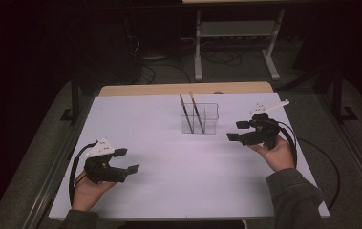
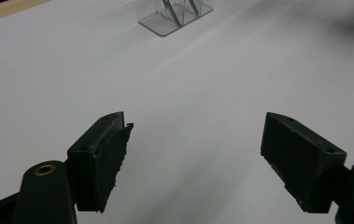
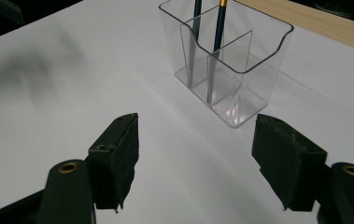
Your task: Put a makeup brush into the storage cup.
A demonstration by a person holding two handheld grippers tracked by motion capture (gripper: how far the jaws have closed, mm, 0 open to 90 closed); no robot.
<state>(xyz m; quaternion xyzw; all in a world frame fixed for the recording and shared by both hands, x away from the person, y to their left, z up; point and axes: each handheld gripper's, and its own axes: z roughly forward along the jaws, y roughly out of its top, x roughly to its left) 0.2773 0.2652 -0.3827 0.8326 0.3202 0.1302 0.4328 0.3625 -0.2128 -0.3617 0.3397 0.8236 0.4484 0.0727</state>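
- High view puts the left gripper (image 1: 130, 161) nearest, low at the left of the white tabletop (image 1: 169, 181), its jaws spread wide and holding nothing; it looks parked clear of the work.
- Left gripper view agrees: both black pads (image 2: 101, 158) stand far apart over bare white surface, with the clear holder small at the far top edge.
- Farther in, the right gripper (image 1: 238, 131) sits just beside the clear plastic two-compartment holder (image 1: 199, 119), jaws wide and empty, aimed toward it, probably lining up for a reach.
- Right gripper view shows the clear plastic two-compartment holder (image 3: 230, 70) close ahead, a divider wall splitting it.
- Two dark slim pencils with gold bands (image 3: 216, 46) stand tilted inside, leaning on the rim, because the tall walls keep them upright; which compartment each foot rests in I cannot tell for sure.
- Nothing lies between gripper and holder; the clear walls themselves would block a low sideways grasp.
- Beyond, a wooden table edge (image 1: 183, 88), then metal legs (image 1: 198, 47) and cables (image 1: 169, 69) on the dark floor.
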